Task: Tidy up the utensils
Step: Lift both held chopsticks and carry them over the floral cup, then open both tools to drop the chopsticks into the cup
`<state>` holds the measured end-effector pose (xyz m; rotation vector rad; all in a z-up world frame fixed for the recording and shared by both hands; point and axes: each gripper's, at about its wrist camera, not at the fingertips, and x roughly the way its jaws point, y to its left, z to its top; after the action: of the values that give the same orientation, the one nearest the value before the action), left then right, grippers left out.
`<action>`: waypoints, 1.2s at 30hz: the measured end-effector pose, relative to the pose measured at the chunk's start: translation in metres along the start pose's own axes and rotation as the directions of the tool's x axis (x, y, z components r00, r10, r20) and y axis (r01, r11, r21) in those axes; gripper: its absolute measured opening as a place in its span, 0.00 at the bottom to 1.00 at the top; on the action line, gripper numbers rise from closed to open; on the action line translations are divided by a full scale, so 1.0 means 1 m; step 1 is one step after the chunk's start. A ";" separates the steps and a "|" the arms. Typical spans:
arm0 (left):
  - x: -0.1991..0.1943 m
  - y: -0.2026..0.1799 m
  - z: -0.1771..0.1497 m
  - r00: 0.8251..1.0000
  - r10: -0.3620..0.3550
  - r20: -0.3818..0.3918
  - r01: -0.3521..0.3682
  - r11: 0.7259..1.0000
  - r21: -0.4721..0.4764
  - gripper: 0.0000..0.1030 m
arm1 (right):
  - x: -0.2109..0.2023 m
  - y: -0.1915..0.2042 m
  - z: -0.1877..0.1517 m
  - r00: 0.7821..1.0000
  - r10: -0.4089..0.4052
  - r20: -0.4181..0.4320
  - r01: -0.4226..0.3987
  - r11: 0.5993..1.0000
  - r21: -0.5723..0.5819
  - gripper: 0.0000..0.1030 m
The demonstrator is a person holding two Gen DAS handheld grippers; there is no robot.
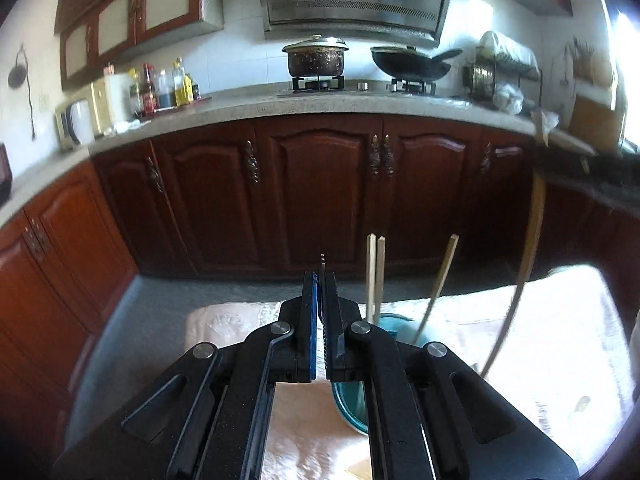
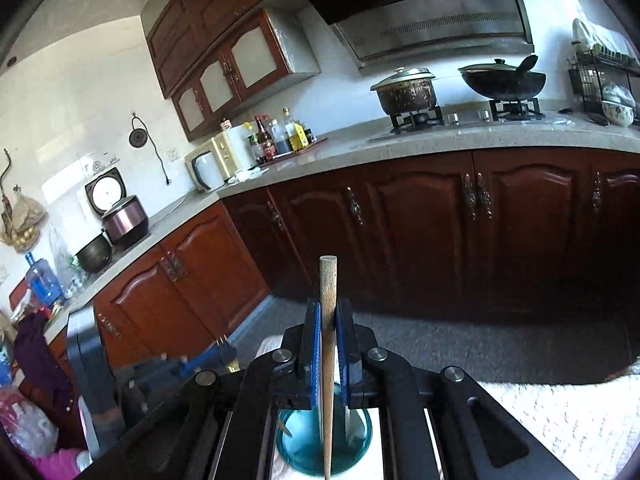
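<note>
My left gripper (image 1: pixel 320 280) is shut on a thin metal utensil (image 1: pixel 322 259), whose tip sticks up between the pads; it shows as a fork (image 2: pixel 227 354) at the left of the right wrist view. A teal cup (image 1: pixel 352 396) stands just right of it on a pale cloth (image 1: pixel 224 320), with three wooden chopsticks (image 1: pixel 376 276) upright in it. My right gripper (image 2: pixel 329 312) is shut on a wooden stick (image 2: pixel 328 320), held upright with its lower end inside the teal cup (image 2: pixel 300 452). A long curved wooden piece (image 1: pixel 528 264) rises at the right.
Dark wooden cabinets (image 1: pixel 320 196) under a grey countertop (image 1: pixel 280 104) stand ahead. A pot (image 1: pixel 316 58) and a wok (image 1: pixel 412 62) sit on the stove. Bottles (image 1: pixel 160 88) and a microwave (image 1: pixel 84 116) are at the left. A dish rack (image 2: pixel 604 80) is at the right.
</note>
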<state>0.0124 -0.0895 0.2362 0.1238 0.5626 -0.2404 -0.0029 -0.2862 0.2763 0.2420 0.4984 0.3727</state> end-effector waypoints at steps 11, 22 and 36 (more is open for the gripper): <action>0.044 -0.015 -0.035 0.997 0.034 -0.066 -0.031 0.999 0.042 0.01 | 0.042 -0.015 -0.044 0.996 -0.027 -0.086 0.028 1.000 0.013 0.07; 0.060 -0.023 -0.059 0.991 0.022 -0.135 -0.019 1.000 0.019 0.02 | 0.050 -0.037 -0.081 0.977 -0.007 -0.212 0.022 0.997 0.068 0.07; 0.042 -0.021 -0.059 0.985 -0.059 -0.161 0.050 0.997 -0.058 0.35 | 0.018 -0.055 -0.095 0.974 0.006 -0.227 0.025 0.990 0.136 0.30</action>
<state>0.0110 -0.1071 0.1633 0.0761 0.7345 -0.2700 -0.0206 -0.3154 0.1704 0.3329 0.7517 0.3585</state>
